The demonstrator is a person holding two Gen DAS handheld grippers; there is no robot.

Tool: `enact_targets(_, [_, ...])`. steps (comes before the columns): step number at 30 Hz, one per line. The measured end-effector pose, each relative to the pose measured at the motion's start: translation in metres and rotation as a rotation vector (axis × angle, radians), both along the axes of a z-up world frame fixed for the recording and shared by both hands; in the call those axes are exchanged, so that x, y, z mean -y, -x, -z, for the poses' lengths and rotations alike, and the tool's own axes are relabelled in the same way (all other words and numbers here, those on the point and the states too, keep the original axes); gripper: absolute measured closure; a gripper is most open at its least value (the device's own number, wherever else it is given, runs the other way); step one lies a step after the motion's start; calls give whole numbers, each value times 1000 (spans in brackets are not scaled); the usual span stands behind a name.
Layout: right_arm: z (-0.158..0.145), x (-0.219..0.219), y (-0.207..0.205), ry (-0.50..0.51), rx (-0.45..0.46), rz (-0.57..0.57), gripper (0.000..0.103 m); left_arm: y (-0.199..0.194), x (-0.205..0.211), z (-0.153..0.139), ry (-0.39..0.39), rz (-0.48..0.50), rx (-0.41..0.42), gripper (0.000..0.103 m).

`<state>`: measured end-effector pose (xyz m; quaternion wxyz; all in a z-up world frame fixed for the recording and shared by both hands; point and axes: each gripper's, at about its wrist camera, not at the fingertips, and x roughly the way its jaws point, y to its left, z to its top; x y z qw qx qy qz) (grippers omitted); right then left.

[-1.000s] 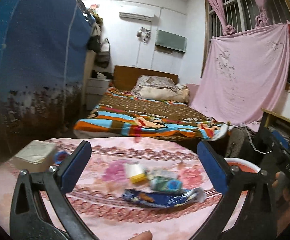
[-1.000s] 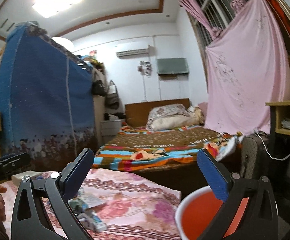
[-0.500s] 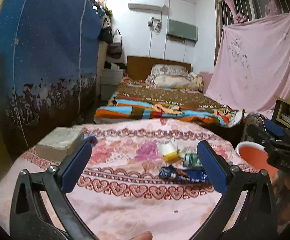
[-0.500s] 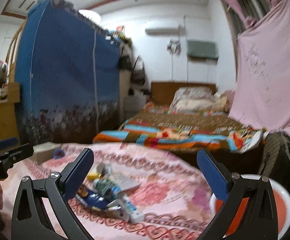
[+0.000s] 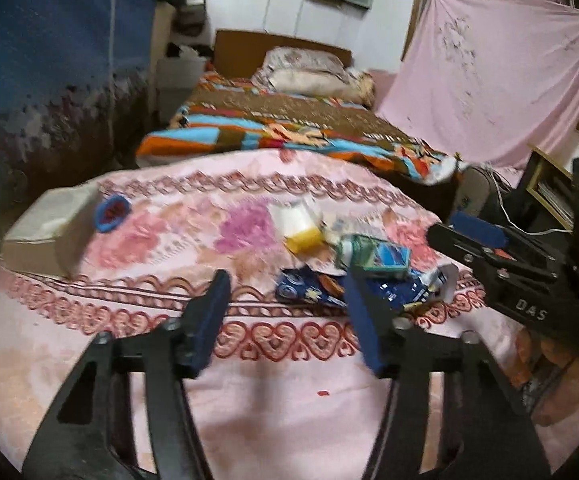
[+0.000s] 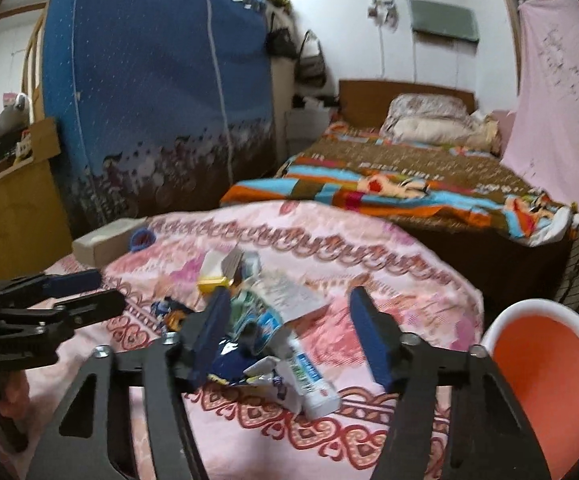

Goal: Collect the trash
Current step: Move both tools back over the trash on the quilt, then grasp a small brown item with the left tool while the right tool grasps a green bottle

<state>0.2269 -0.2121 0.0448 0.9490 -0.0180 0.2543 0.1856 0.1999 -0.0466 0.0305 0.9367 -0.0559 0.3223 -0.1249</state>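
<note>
A heap of trash lies on a round table with a pink patterned cloth (image 5: 169, 240): a dark blue snack wrapper (image 5: 313, 290), a green-and-blue carton (image 5: 373, 256), a white-and-yellow packet (image 5: 299, 226). In the right wrist view the heap shows a toothpaste tube (image 6: 309, 376) and white paper (image 6: 285, 292). My left gripper (image 5: 285, 320) is open and empty, just short of the wrapper. My right gripper (image 6: 285, 332) is open and empty, its jaws standing either side of the heap. An orange bin with a white rim (image 6: 545, 372) stands at the table's right.
A tissue box (image 5: 45, 228) and a blue round lid (image 5: 111, 212) sit at the table's far left. Behind the table are a bed with a striped blanket (image 5: 289, 128), a blue fabric wardrobe (image 6: 149, 100) and a pink sheet (image 5: 489, 80).
Both grippers have dropped lower and closer to the trash heap. Both sets of jaws have narrowed but stay open. The right gripper now reaches in beside the left.
</note>
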Motion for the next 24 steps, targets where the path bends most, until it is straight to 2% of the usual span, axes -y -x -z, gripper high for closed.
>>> enact_targets(3, [5,0,-8,-11,-55,-22,56,-6,4,3,20,40,-30,84])
enact_targets(6, [9,0,-15,-32,-103,-44,61,-11,7,5,35,84,-54,89])
enact_targets(14, [14,0,-21,-59,-151,-62,63,-29,18,10,34,135,-124,93])
enact_targets(24, [19,-7,-26,-43,-190,-87,67,-36,23,20,-4,132,-180,95])
